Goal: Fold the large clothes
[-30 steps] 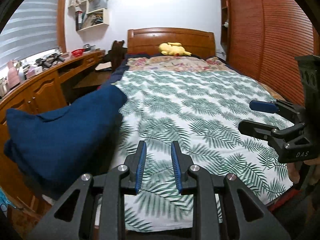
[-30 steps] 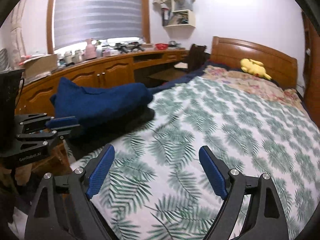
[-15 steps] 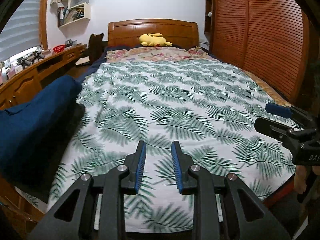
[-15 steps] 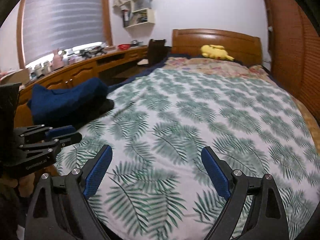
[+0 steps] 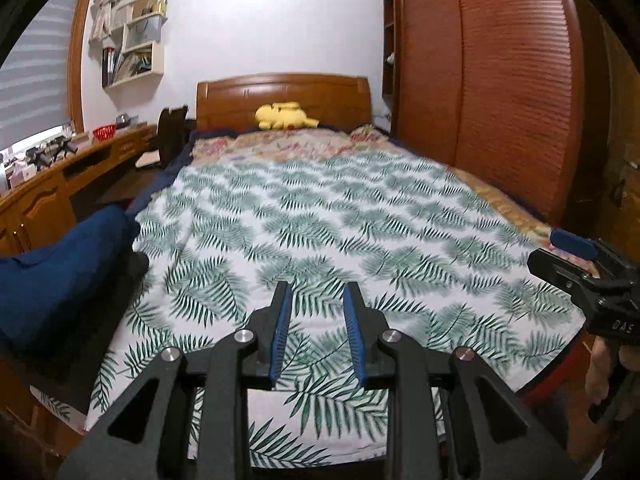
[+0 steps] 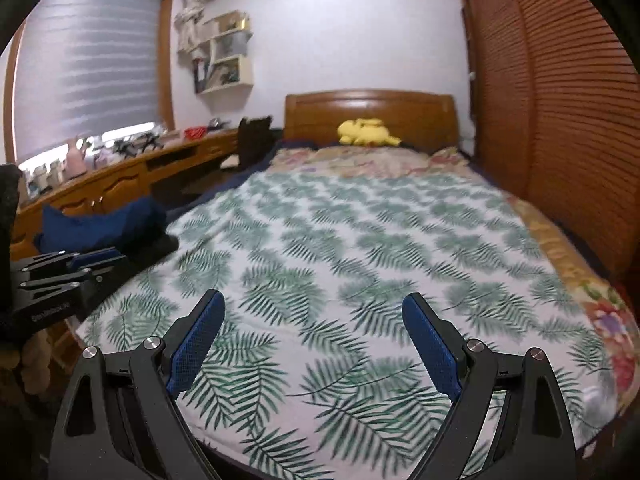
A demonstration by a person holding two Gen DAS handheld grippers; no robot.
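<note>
A dark blue garment (image 5: 60,264) lies bunched over something black at the bed's left edge; it also shows in the right wrist view (image 6: 104,224). My left gripper (image 5: 316,308) is open with a narrow gap and empty, above the bed's foot. My right gripper (image 6: 312,316) is wide open and empty, above the foot too. Each gripper shows in the other's view: the right one (image 5: 576,252) at the right edge, the left one (image 6: 80,264) at the left edge, near the garment.
The bed has a palm-leaf cover (image 5: 340,232), a floral quilt (image 5: 288,144) and a yellow plush toy (image 5: 284,116) by the wooden headboard. A long wooden desk (image 6: 132,172) runs along the left wall. A slatted wardrobe (image 5: 500,80) stands along the right.
Both grippers have swung right toward the middle of the bed and tilted up. The blue garment has slid toward the left of both views. Neither gripper's opening has changed.
</note>
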